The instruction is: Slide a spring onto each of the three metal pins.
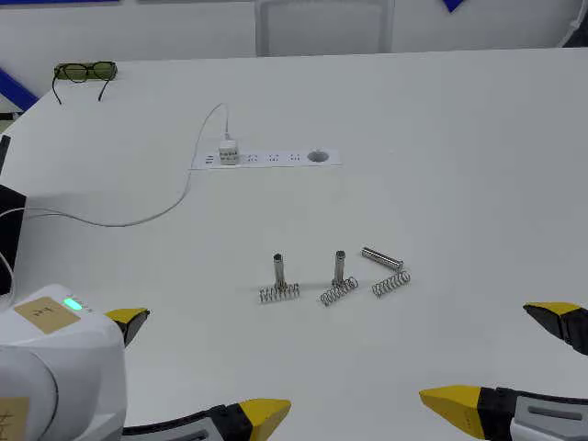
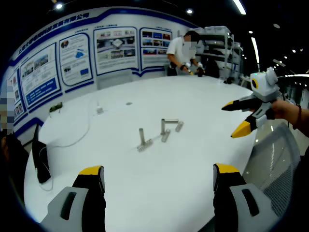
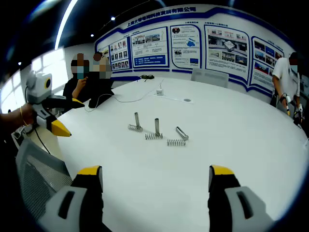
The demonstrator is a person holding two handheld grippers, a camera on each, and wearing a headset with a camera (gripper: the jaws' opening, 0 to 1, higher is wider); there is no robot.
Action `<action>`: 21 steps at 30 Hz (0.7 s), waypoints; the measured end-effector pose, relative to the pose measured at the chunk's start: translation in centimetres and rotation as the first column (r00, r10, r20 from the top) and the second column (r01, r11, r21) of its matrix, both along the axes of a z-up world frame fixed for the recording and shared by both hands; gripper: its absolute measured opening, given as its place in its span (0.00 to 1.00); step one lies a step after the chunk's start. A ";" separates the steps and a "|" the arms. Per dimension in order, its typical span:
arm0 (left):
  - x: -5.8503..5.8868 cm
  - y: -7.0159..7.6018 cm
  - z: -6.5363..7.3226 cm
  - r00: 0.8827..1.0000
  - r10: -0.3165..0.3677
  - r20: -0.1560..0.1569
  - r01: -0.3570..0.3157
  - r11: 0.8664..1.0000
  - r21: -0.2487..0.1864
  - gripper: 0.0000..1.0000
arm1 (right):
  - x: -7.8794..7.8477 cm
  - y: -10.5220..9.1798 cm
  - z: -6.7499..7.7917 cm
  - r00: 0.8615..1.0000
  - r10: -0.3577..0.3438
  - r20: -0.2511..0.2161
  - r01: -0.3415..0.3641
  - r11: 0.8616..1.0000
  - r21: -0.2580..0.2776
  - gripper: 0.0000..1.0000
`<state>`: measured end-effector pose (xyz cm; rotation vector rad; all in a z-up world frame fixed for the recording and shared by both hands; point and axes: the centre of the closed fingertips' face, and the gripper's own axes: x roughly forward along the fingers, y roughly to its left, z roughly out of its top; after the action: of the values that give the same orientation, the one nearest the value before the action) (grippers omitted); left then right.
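1. Knocking a pin over is the big worry. The left pin [image 1: 278, 269] and the middle pin [image 1: 339, 266] stand up on their thin ends. A bump from a jaw would likely tip them.
2. The third pin [image 1: 382, 258] lies flat on the white table [image 1: 459, 138]. It is round, so I think it could roll away when touched. It likely has to be held or stood up before a spring can go on.
3. The springs are small and bouncy. A squeeze that is too hard could make one pop out of the jaws and jump off. If one is grabbed crooked, it may miss the top of the pin.
4. The three springs lie on their sides, one by each pin. The left spring [image 1: 279, 293] is right at the foot of the left pin. The middle spring [image 1: 339, 291] is at the foot of the middle pin. The right spring [image 1: 391, 283] is just beside the third pin.
5. The pins are short, shiny sticks of grey metal. The springs are thin silver coils. No spring is on a pin yet.
6. The left gripper [image 1: 197, 367] and the right gripper [image 1: 491, 356] both have their jaws wide apart and hold nothing. They hang over the near edge of the table, well apart from the pins.
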<state>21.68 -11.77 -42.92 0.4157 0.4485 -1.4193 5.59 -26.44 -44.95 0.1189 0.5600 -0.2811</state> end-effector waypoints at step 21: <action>0.0 0.1 -0.1 1.000 0.002 -0.009 -0.002 1.000 0.001 0.94 | -0.1 0.3 -0.2 1.000 0.007 -0.009 -0.007 1.000 0.006 0.91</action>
<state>21.63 -11.67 -43.01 0.4097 0.4568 -1.4192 5.47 -26.14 -45.15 0.1212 0.5702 -0.2733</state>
